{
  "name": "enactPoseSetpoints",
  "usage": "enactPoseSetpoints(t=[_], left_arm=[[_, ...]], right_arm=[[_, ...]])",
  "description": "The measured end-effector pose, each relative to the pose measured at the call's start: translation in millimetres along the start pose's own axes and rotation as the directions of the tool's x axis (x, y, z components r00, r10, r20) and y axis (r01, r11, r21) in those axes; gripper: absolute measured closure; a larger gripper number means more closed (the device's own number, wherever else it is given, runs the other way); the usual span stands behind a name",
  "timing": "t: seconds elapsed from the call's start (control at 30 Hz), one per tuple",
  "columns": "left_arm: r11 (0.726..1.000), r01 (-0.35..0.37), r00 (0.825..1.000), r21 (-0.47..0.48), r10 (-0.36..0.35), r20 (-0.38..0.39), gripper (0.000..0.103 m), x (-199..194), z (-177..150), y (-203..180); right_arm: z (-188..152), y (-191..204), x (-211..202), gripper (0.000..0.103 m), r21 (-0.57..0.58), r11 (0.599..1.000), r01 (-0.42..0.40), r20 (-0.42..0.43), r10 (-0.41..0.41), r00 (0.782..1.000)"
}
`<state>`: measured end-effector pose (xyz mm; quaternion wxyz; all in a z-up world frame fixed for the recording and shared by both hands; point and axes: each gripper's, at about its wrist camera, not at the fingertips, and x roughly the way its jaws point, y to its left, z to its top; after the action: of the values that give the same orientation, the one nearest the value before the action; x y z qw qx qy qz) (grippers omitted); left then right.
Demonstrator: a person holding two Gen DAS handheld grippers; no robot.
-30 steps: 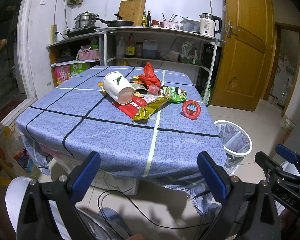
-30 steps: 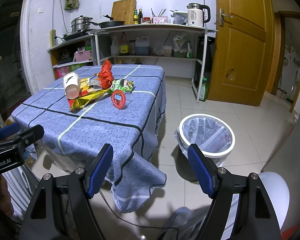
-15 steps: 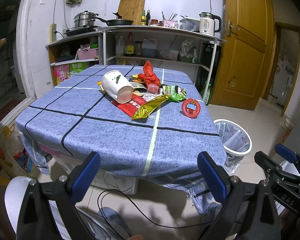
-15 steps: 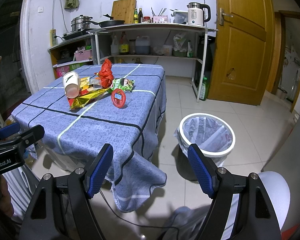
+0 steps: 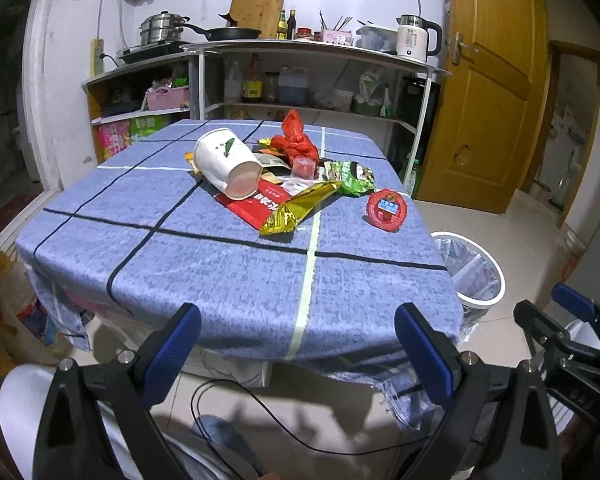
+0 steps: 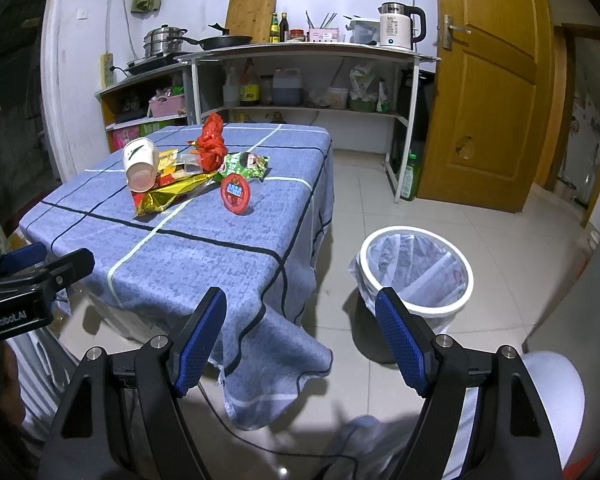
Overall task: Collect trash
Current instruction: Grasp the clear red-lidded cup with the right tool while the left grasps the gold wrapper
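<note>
Trash sits in a loose pile on the far half of the bench (image 5: 236,280): white paper cup (image 5: 227,162) on its side, mouth toward the near edge, resting on a red flat packet (image 5: 256,205); gold foil wrapper (image 5: 298,210) just beside it, overlapping the packet; red knotted plastic bag (image 5: 296,142) behind, toward the far edge; green snack bag (image 5: 350,176) toward the right edge. Round red container (image 5: 387,210) stands apart from the pile, near the right edge. Bench covered by blue cloth with dark and pale grid lines, cloth hanging over the near corner. White-rimmed bin (image 6: 416,276) with clear liner on the tiled floor (image 6: 500,240), just beside the bench's right edge. Left tool (image 5: 298,350) apart, nothing between its pads, held short of the near edge. Right tool (image 6: 300,334) apart, likewise holding nothing, over the floor between bench corner and bin. Behind: shelving (image 6: 300,80) with pans, bottles, kettle; wooden door (image 6: 488,80) at right.
</note>
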<state>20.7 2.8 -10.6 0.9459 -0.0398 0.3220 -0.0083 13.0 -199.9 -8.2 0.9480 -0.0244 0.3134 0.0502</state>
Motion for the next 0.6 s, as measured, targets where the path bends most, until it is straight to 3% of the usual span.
enactPoseSetpoints(t=[0.17,0.37,0.53,0.6], left_arm=[[0.997,-0.02,1.0,0.076,0.018,0.019,0.004,21.2,15.3,-2.9],[0.991,0.016,1.0,0.135,-0.015,-0.009,0.008,55.2,39.2,-0.3],[0.992,0.098,0.994,0.082,-0.093,-0.065,0.008,84.8,60.8,17.6],[0.991,0.121,0.989,0.06,-0.115,-0.089,0.014,96.8,68.0,23.8]], right_arm=[[13.7,1.1,17.4,0.025,-0.016,1.0,-0.022,0.001,0.022,1.0],[39.3,9.2,48.2,0.026,-0.049,0.995,-0.09,-0.011,0.09,0.996],[59.8,17.5,80.5,0.025,-0.089,0.984,-0.157,-0.046,0.154,0.987],[67.0,18.3,96.0,0.025,-0.094,0.98,-0.175,-0.071,0.168,0.983]])
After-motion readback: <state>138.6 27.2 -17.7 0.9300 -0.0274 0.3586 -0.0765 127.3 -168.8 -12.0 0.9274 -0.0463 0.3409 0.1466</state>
